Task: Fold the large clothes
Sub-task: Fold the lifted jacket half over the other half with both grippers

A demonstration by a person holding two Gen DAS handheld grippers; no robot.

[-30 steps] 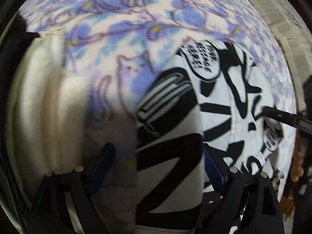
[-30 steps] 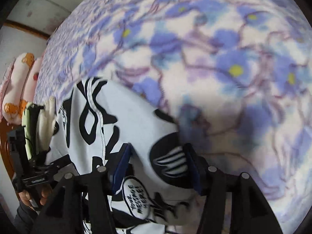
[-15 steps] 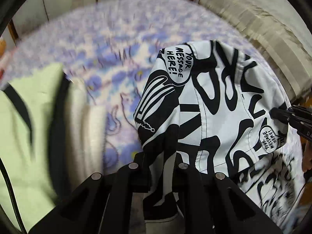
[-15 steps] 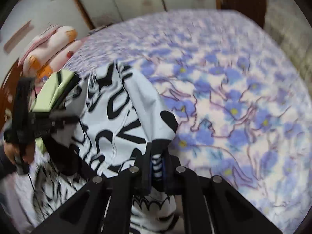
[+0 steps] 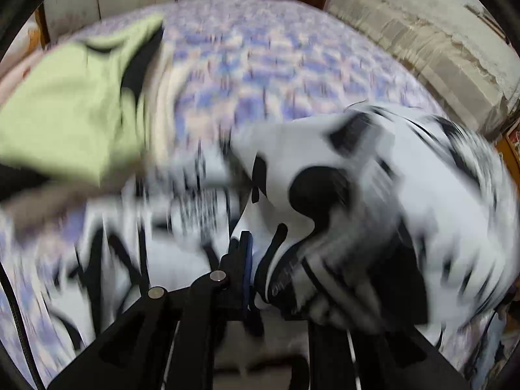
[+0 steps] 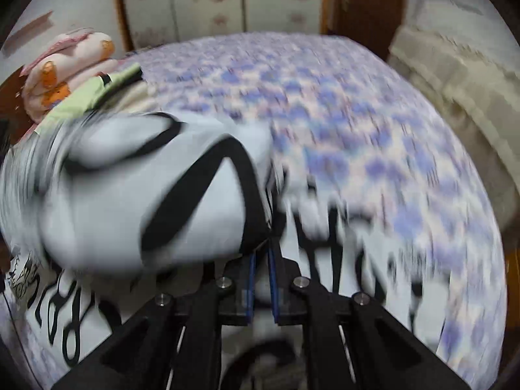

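A large white garment with bold black lettering is spread on the bed, and part of it hangs lifted and blurred. My left gripper pinches a fold of it against the blue pad. Its jaws are opening slightly with the cloth still between them, and the cloth hides the other finger. In the right wrist view the same garment bulges up on the left. There my right gripper is shut on an edge of it, with the cloth squeezed between both blue pads.
The floral blue and white bedsheet covers the bed. A folded light green garment lies at the far left. Pink and orange soft bedding sits by the wall. A beige padded piece runs along the right side.
Both grippers have shut on the black and white garment, then lifted and swept it across the bed. Both views have tilted up, so the far wall now shows.
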